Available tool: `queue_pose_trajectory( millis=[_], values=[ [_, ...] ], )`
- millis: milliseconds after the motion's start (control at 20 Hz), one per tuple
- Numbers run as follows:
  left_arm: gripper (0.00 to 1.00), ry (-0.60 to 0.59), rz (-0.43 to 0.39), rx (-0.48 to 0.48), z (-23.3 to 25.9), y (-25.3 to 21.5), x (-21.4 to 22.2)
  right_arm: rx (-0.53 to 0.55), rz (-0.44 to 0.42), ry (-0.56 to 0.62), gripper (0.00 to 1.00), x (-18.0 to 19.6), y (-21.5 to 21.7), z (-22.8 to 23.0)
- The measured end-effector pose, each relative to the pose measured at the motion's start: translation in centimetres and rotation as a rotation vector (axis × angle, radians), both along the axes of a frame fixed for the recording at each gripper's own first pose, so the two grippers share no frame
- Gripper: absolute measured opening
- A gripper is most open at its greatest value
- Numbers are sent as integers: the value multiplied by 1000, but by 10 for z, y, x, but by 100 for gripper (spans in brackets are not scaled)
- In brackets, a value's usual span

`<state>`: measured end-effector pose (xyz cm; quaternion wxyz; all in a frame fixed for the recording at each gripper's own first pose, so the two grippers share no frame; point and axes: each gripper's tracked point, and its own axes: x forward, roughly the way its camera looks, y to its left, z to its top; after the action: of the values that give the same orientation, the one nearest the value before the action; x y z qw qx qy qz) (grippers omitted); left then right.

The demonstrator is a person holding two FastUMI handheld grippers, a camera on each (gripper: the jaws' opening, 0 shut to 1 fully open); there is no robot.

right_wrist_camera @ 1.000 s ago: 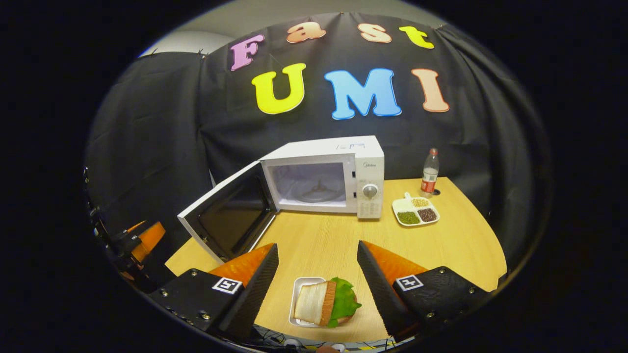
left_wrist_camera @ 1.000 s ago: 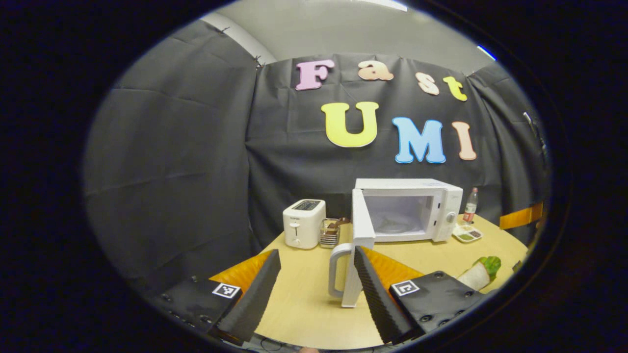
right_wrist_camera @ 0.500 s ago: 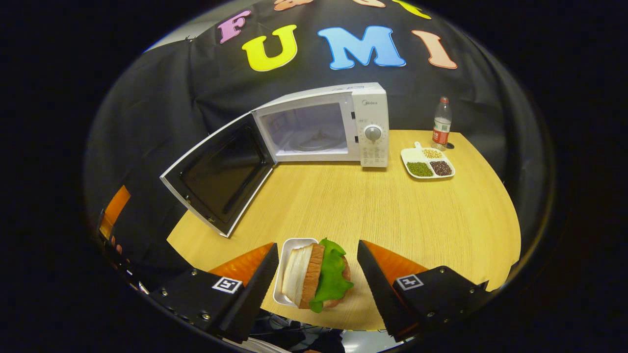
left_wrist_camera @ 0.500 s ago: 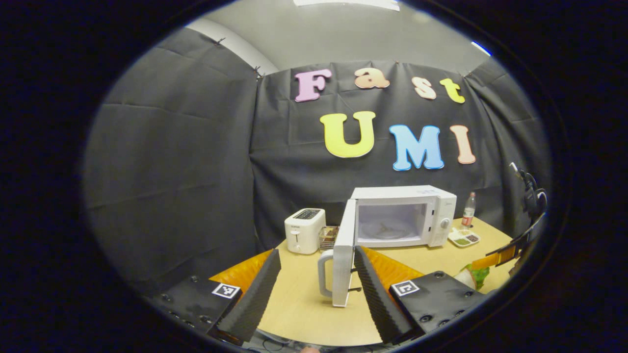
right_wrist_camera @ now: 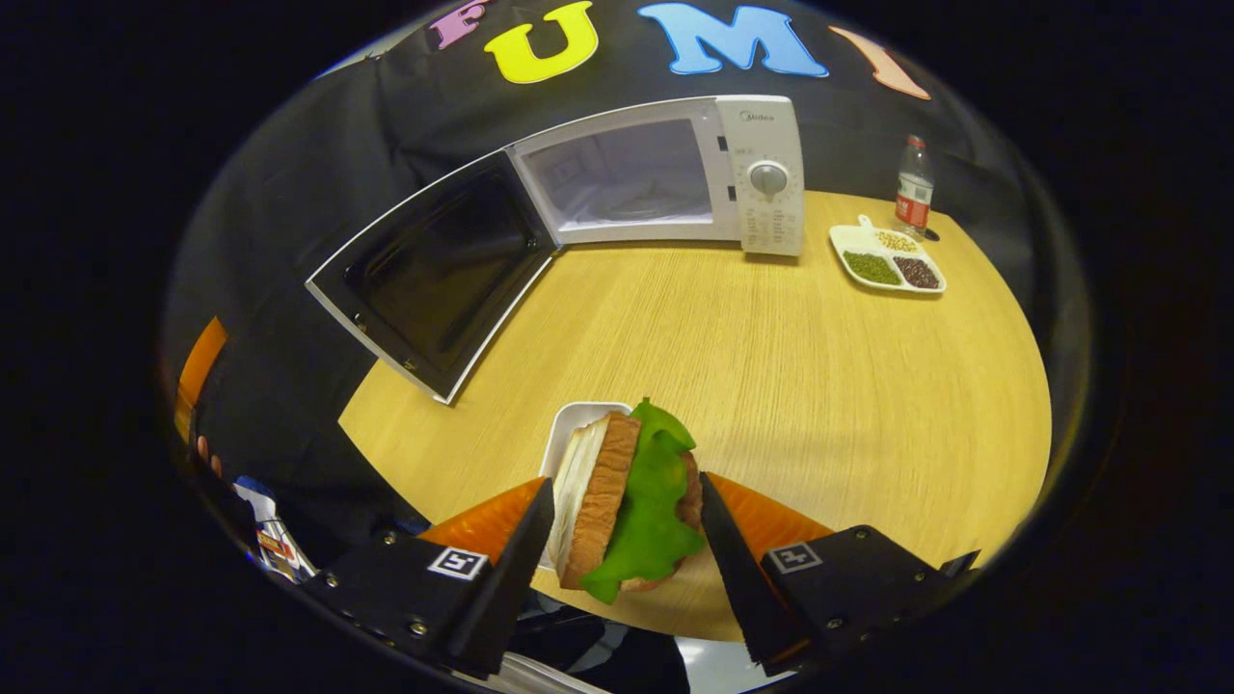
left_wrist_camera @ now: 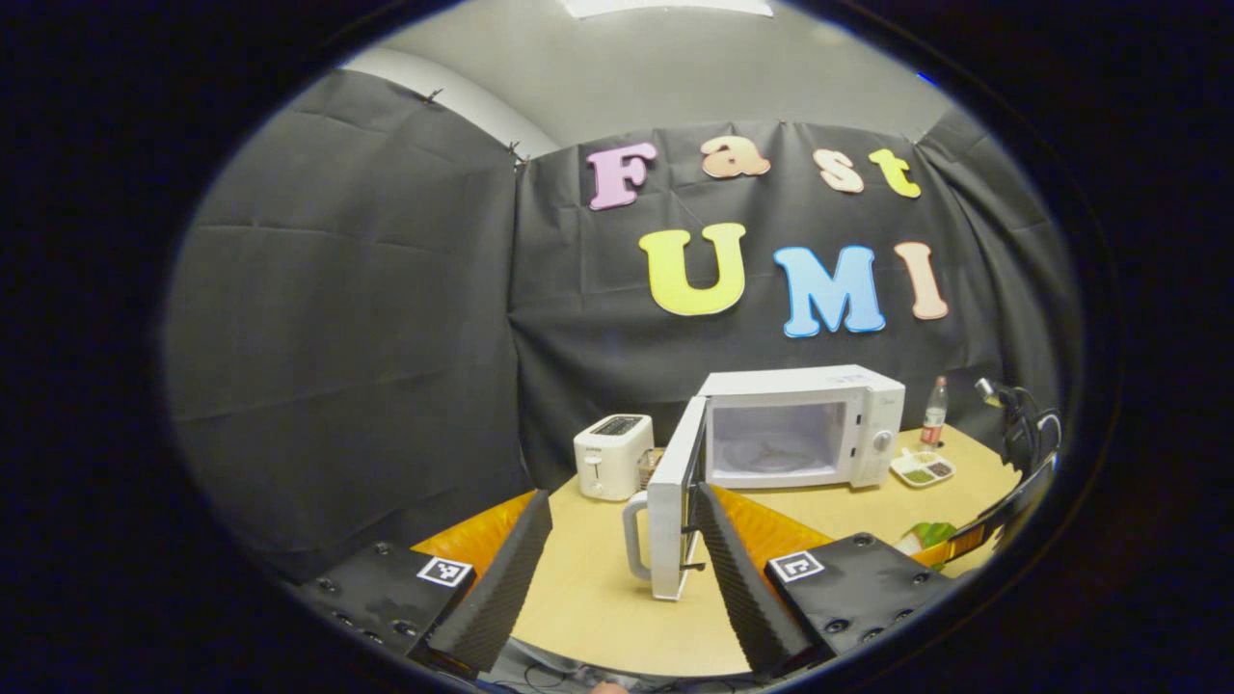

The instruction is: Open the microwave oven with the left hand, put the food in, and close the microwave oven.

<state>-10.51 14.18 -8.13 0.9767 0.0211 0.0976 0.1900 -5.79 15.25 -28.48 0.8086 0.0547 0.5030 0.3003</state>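
Round wood-grain desk [right_wrist_camera: 771,386]. In the right gripper view: white microwave oven [right_wrist_camera: 675,169] at 12 o'clock, door swung open; divided dish of beans [right_wrist_camera: 887,270] and a bottle [right_wrist_camera: 911,188] at 2 o'clock; small white tray [right_wrist_camera: 569,434] carrying a sandwich [right_wrist_camera: 627,501] at 6 o'clock. In the left gripper view, a white toaster [left_wrist_camera: 612,455] stands beside the microwave's open door.

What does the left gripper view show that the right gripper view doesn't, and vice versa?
Left gripper view: the toaster, the door's outer handle, the open left tool. Right gripper view: the sandwich on its white tray between the fingers of the open right tool, the door's dark inner face. Both: the open microwave, bottle, sectioned dish, wooden table.
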Motion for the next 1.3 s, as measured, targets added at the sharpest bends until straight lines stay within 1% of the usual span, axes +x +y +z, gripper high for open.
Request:
queue_pose_trajectory(
  millis=[50,150,200,250,300,400,500,650,700,750,800,850,900,950,1000,1150,1200,1250,1300],
  values=[
    [94,-5,7,6,1,-3,-1,20,0,23,82,-3,0,1],
    [99,-13,20,28,5,-7,-5,67,3,67,68,-4,4,1],
    [98,-14,24,35,7,-9,-6,91,-28,90,67,-4,7,1],
    [98,-19,23,37,9,-12,-5,105,-25,118,41,-5,7,3],
    [96,-23,23,37,10,-14,-4,121,-29,120,41,-4,7,7],
    [96,-27,28,32,13,-12,-2,145,-16,108,41,-2,10,18],
    [95,-37,38,34,16,-5,3,157,-11,71,41,2,9,31],
    [94,-50,27,31,18,0,15,176,-1,27,41,7,13,47],
    [93,-53,22,24,17,2,20,175,-28,2,41,15,11,51],
    [96,-60,13,17,16,4,27,185,-68,-18,23,25,11,58],
    [99,-68,9,13,16,8,32,192,-79,-24,23,32,14,60],
    [99,-70,5,6,14,12,39,206,-97,-24,23,36,17,68],
    [95,-74,-3,-2,15,15,44,220,-102,-26,23,40,22,75],
    [99,-84,-10,-4,18,19,50,231,-110,-36,23,47,26,82],
    [99,-92,-13,-3,20,26,56,240,-126,-52,23,55,29,88],
    [98,-103,-23,-3,23,44,70,286,-191,-91,23,79,47,103],
    [95,-106,-25,-2,25,51,74,304,-215,-108,23,90,52,108],
    [95,-107,-25,-2,24,57,78,319,-241,-125,23,99,57,110],
    [98,-103,-24,-3,24,63,80,333,-268,-138,23,109,62,113]
  ],
)
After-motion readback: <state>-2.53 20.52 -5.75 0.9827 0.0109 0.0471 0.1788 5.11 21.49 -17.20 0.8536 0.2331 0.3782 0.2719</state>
